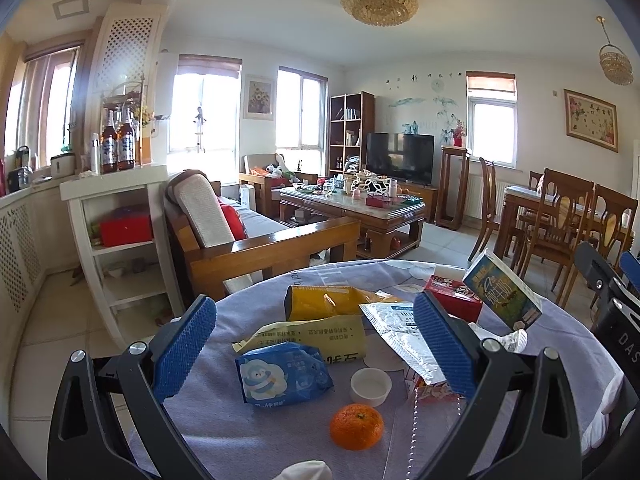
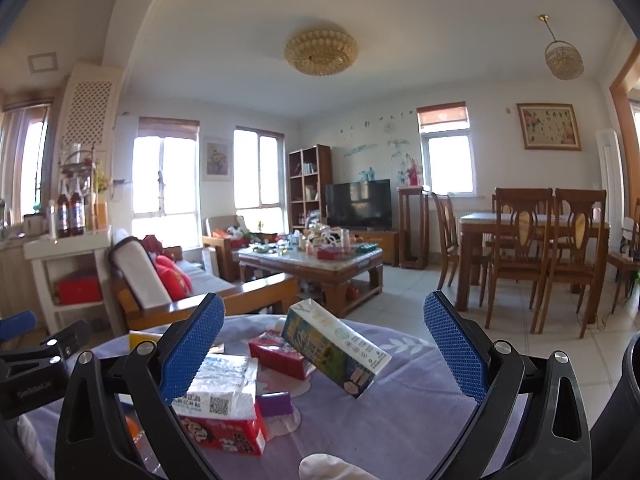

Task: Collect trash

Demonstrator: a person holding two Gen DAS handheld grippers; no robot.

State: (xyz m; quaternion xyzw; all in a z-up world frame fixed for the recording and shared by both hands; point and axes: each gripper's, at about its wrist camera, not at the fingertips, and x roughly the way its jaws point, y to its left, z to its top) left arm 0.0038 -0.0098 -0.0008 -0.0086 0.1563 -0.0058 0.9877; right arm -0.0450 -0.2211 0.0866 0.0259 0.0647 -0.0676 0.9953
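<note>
A round table with a lilac cloth (image 1: pixel 248 432) holds trash. In the left wrist view lie a blue tissue pack (image 1: pixel 282 374), a yellow wrapper (image 1: pixel 316 334), a yellow-orange bag (image 1: pixel 328 300), a silver foil wrapper (image 1: pixel 404 336), a white cap (image 1: pixel 371 386), an orange (image 1: pixel 356 426), a red box (image 1: pixel 454 298) and a tilted milk carton (image 1: pixel 502 290). My left gripper (image 1: pixel 316 348) is open above them. My right gripper (image 2: pixel 324 350) is open, with the milk carton (image 2: pixel 336 346) between its fingers, untouched. A red box (image 2: pixel 224 430), a second red box (image 2: pixel 280 354) and a purple piece (image 2: pixel 276 402) lie near.
Beyond the table stand a wooden sofa (image 1: pixel 248 236), a cluttered coffee table (image 1: pixel 352 204), a TV (image 1: pixel 400 156), a white shelf (image 1: pixel 120 240) with bottles and a dining table with chairs (image 1: pixel 560 216). The right gripper's body shows at the left view's right edge (image 1: pixel 608 292).
</note>
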